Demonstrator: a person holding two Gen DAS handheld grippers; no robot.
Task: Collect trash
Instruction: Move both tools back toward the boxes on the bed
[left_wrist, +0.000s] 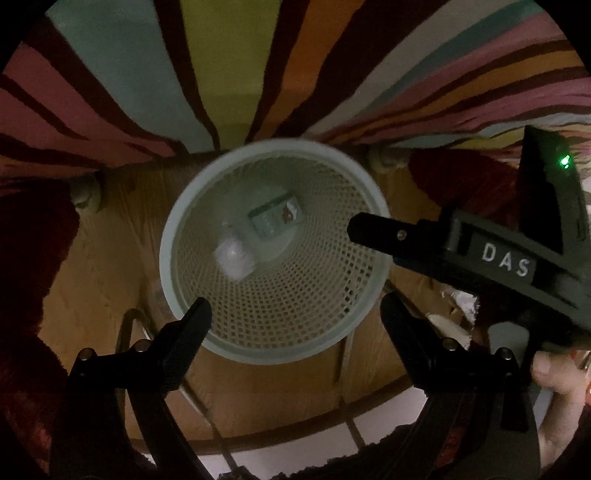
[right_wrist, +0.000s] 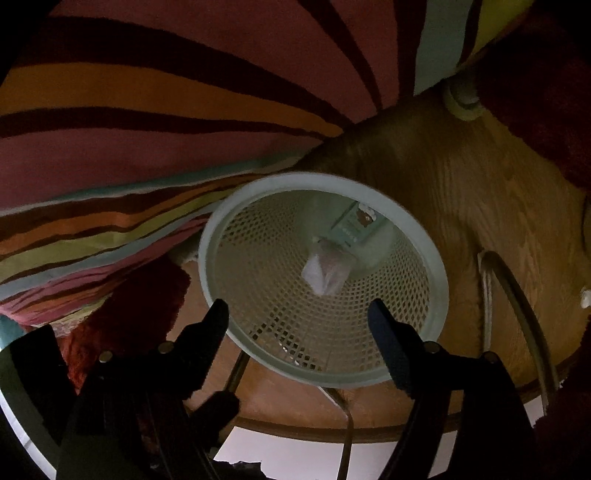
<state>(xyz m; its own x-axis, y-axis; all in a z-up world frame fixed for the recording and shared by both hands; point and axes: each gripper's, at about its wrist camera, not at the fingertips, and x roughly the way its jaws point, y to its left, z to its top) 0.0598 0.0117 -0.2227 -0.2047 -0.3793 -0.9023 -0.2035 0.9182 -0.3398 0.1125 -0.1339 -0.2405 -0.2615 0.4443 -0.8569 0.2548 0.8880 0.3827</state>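
A pale mesh wastebasket (left_wrist: 173, 221) stands on the wooden floor, seen from above; it also shows in the right wrist view (right_wrist: 212, 236). Inside lie a crumpled clear plastic wrapper (left_wrist: 232, 254) (right_wrist: 327, 271) and a small green printed packet (left_wrist: 275, 216) (right_wrist: 356, 223). My left gripper (left_wrist: 295, 314) is open and empty above the basket's near rim. My right gripper (right_wrist: 297, 317) is open and empty above the basket too; one of its fingers (left_wrist: 373, 230) reaches over the basket's right rim in the left wrist view.
A striped multicoloured rug (left_wrist: 221, 66) (right_wrist: 147, 110) lies beyond the basket. Dark red fluffy fabric (left_wrist: 33, 258) (right_wrist: 129, 306) flanks the floor. Bent metal legs (right_wrist: 517, 306) and pale feet (left_wrist: 86, 192) stand near the basket. Crumpled paper scraps (left_wrist: 460, 302) lie at the right.
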